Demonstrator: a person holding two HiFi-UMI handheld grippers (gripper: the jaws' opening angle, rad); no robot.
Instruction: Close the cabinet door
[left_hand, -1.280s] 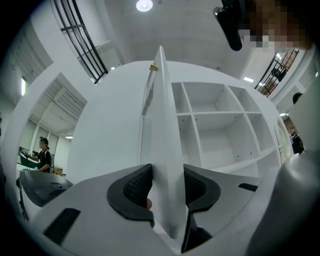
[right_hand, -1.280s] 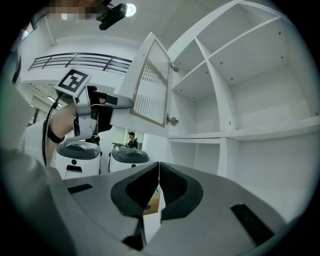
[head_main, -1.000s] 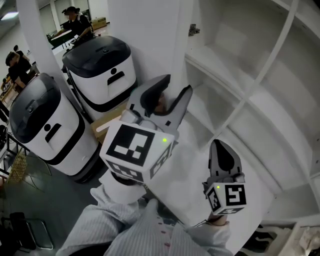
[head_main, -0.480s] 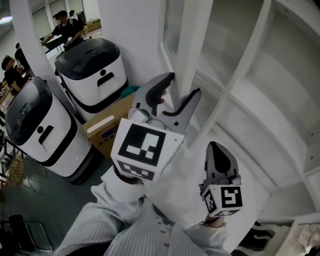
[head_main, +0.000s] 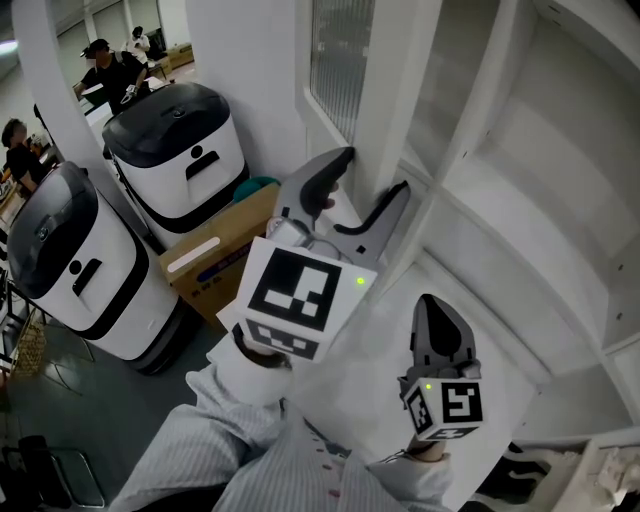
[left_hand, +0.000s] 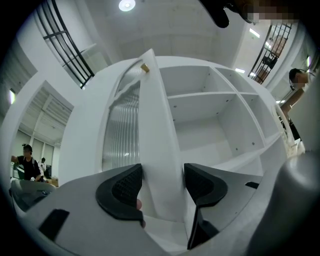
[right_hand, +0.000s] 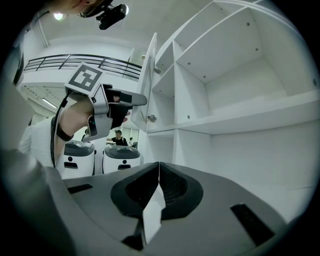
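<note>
Ok so the cabinet door (head_main: 388, 90) is hanging open here, swung out at an angle from the white cabinet (head_main: 530, 190), with a ribbed glass panel (head_main: 338, 55) set in its frame. Our left gripper (head_main: 368, 178) has hold of the door's free edge. In the left gripper view, the left gripper (left_hand: 162, 186) has one finger on each face of the cabinet door (left_hand: 156, 125). The pads (left_hand: 122, 189) sit snug against the frame, so we're pinching it. Beyond the door, the cabinet's white shelves (left_hand: 210, 95) are in plain sight.

Our right gripper (head_main: 436, 312) hangs below the door, nearer to us and apart from it, touching nothing. In the right gripper view its fingers (right_hand: 175, 187) are pressed together with nothing between them. Past them we can see the left gripper (right_hand: 131, 98) up on the door (right_hand: 150, 85).

On the side of the door away from the cabinet stand two white bins (head_main: 170, 130) with dark lids. A cardboard box (head_main: 215, 255) is tucked between them and the door. A few people (head_main: 105, 65) are further off beyond the bins.
</note>
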